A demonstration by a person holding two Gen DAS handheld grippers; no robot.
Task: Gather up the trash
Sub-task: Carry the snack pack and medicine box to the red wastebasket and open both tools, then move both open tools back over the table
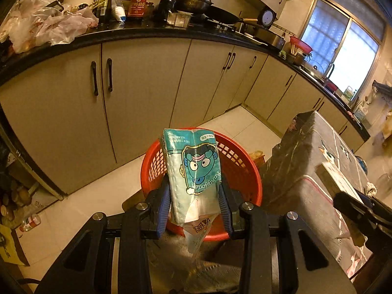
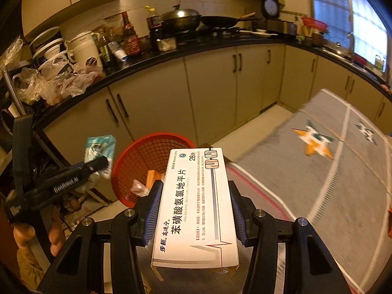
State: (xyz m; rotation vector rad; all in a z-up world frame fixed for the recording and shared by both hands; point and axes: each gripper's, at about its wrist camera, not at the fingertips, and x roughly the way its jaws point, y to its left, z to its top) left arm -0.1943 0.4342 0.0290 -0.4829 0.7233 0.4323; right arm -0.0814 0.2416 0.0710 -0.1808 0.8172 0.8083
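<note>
Left gripper (image 1: pixel 194 210) clamped on teal tissue pack (image 1: pixel 192 169), held above red mesh basket (image 1: pixel 245 171) on floor. Right gripper (image 2: pixel 194 210) clamped on white medicine box (image 2: pixel 196 208), just beside basket, near cloth-covered table (image 2: pixel 318 171).

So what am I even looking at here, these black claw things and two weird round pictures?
A person holds a hand-held gripper in each hand; each carries a wide-angle camera looking along its two fingers. The left gripper is shut on a teal tissue pack. The right gripper is shut on a white medicine box. In the right camera's picture, the left gripper appears at the left, with the hand holding it. Both point toward a red mesh basket on the kitchen floor, with some scraps already inside. A table under a grey cloth is beside it.
</note>
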